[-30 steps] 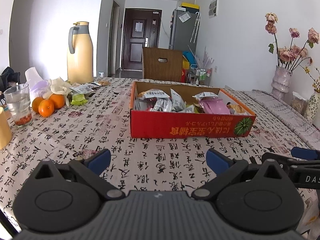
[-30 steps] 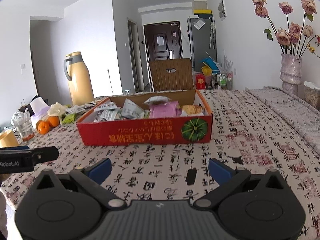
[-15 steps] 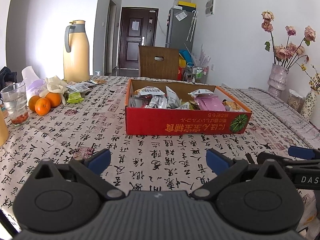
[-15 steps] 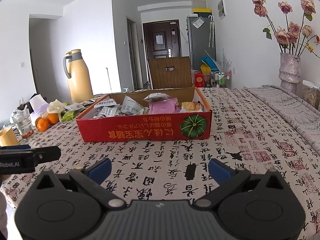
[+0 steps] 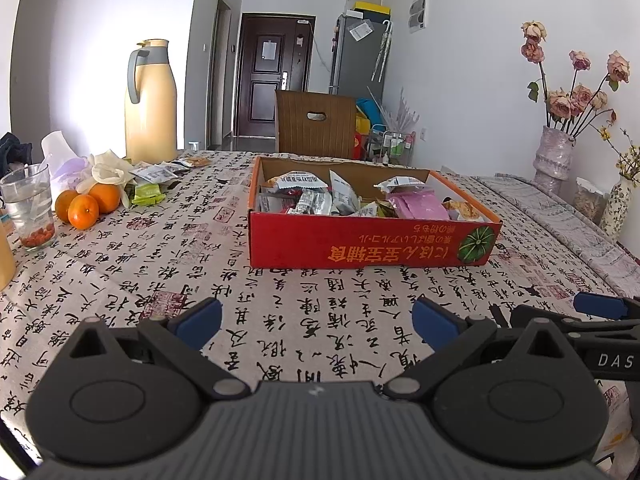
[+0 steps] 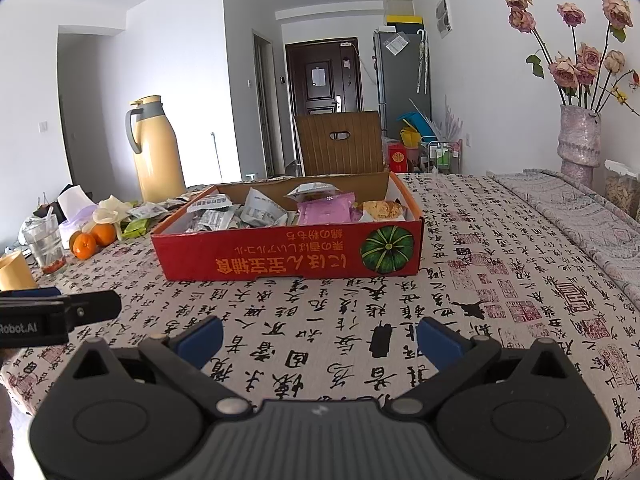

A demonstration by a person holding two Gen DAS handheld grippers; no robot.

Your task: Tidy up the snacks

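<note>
Snacks (image 5: 344, 200) are lying heaped in a red cardboard box (image 5: 360, 242) on the tablecloth (image 5: 280, 312), ahead of both grippers. Left gripper (image 5: 316, 318) is hovering over the cloth, fingers spread wide and gripping nothing; right gripper (image 6: 320, 338) is doing likewise just beside it. More packets (image 5: 154, 174) are sitting near the oranges (image 5: 86, 206) and thermos (image 5: 150, 100), well apart from the box.

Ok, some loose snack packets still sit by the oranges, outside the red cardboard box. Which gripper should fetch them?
Left, probably. The loose snack packets lie on the left of the table, beside the oranges. The left gripper is on that side, open and empty. The right gripper, also open, would have to cross past the red cardboard box.
</note>
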